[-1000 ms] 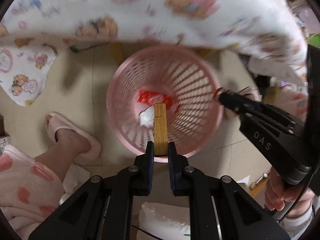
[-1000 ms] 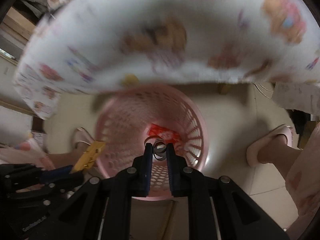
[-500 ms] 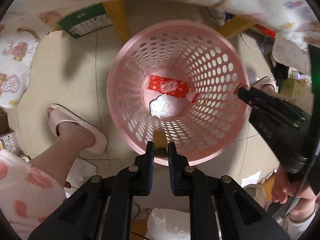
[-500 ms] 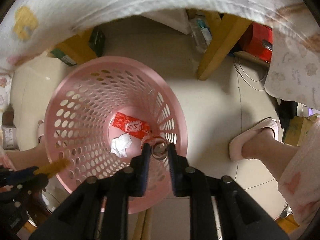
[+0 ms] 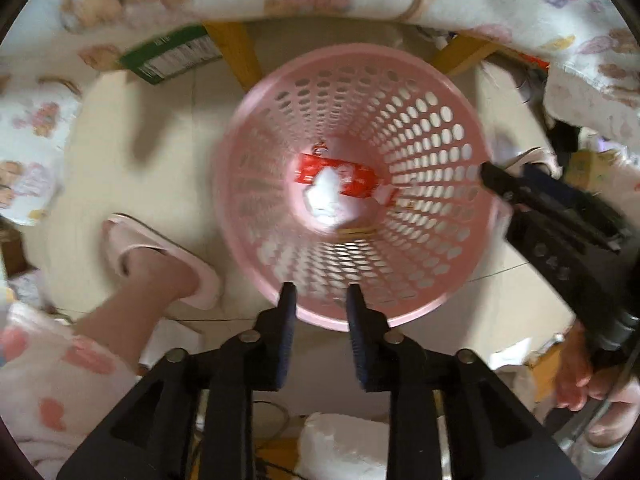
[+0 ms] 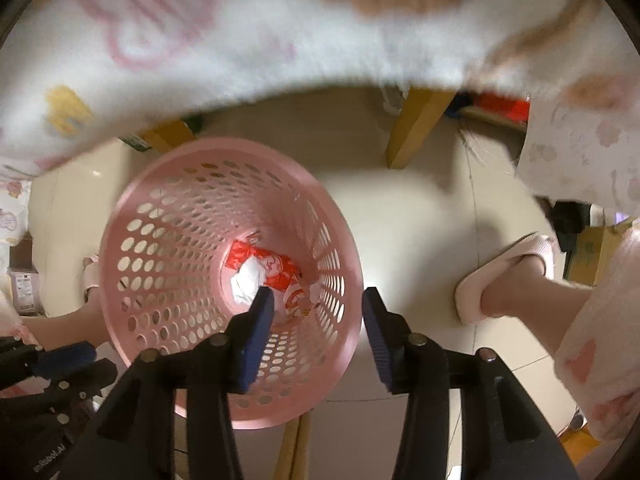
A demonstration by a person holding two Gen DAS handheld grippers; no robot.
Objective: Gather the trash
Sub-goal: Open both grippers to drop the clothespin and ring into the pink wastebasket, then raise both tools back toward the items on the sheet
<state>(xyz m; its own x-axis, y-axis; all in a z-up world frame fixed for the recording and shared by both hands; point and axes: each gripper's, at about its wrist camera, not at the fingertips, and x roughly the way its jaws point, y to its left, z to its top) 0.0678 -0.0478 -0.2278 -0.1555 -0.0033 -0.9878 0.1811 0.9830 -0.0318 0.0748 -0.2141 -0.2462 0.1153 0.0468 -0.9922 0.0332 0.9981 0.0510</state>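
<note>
- Trash: red wrapper point(image 5: 340, 176) and white paper wad point(image 5: 326, 200) lie at the bottom of the pink basket point(image 5: 460, 128), on the floor near the table leg point(image 6: 416, 128).
- Left gripper point(image 5: 320, 294) above the near rim, jaws opening, nothing between them.
- Right gripper point(image 6: 318, 300) straddles the right rim, jaws opening wider, empty.
- Both point down, likely for a straight drop.

One pink basket point(image 5: 452, 160) stands mid-frame. Inside it lie one red wrapper point(image 5: 352, 176), one white paper wad point(image 5: 328, 196) and one yellowish stick point(image 5: 358, 231). Two grippers show: left point(image 5: 320, 294), right point(image 6: 316, 296). Two slippers: one at left point(image 5: 160, 252), one at right point(image 6: 508, 272). Two wooden legs point(image 5: 236, 54) point(image 6: 416, 128) at the top, and one green box point(image 5: 172, 56) upper left.
</note>
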